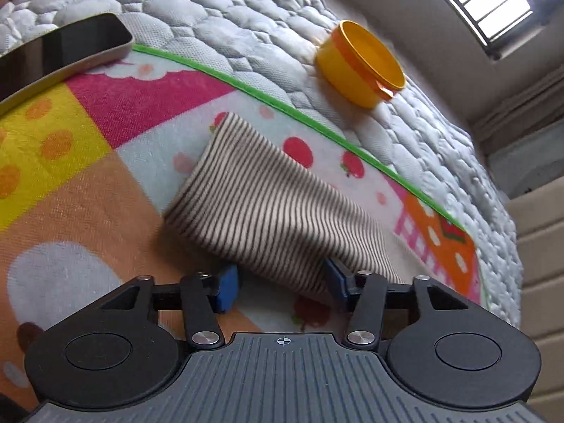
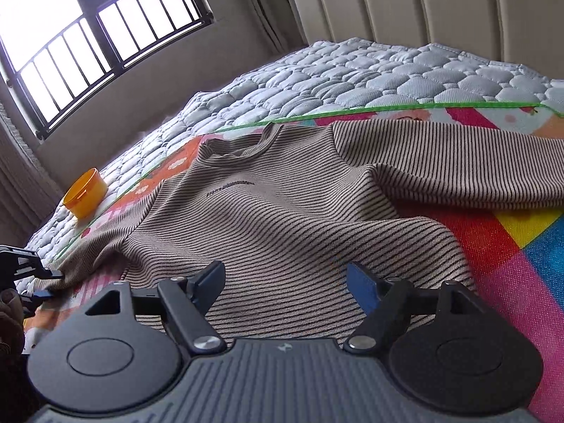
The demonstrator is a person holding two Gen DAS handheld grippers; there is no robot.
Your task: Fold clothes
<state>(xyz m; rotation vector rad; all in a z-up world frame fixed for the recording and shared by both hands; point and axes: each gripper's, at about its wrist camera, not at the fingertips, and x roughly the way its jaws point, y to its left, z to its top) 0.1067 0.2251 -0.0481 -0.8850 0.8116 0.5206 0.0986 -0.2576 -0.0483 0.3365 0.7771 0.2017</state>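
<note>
A brown-and-cream striped long-sleeve shirt [image 2: 282, 211] lies front up on a colourful play mat [image 2: 511, 246] on the bed. In the left wrist view, one striped sleeve [image 1: 261, 204] runs between the blue pads of my left gripper [image 1: 282, 289], whose jaws stand apart around the cuff. In the right wrist view my right gripper [image 2: 285, 289] is open just above the shirt's lower body. The left gripper [image 2: 35, 282] also shows at the far left edge, at the sleeve end. The other sleeve [image 2: 458, 162] lies spread to the right.
A yellow plastic tub [image 1: 363, 63] stands on the grey quilted mattress [image 1: 246, 10] beyond the mat's green edge; it also shows in the right wrist view [image 2: 84, 194]. A dark phone [image 1: 60, 49] lies at the mat's top left. A padded headboard [image 2: 423, 3] and a barred window [image 2: 88, 31] are behind.
</note>
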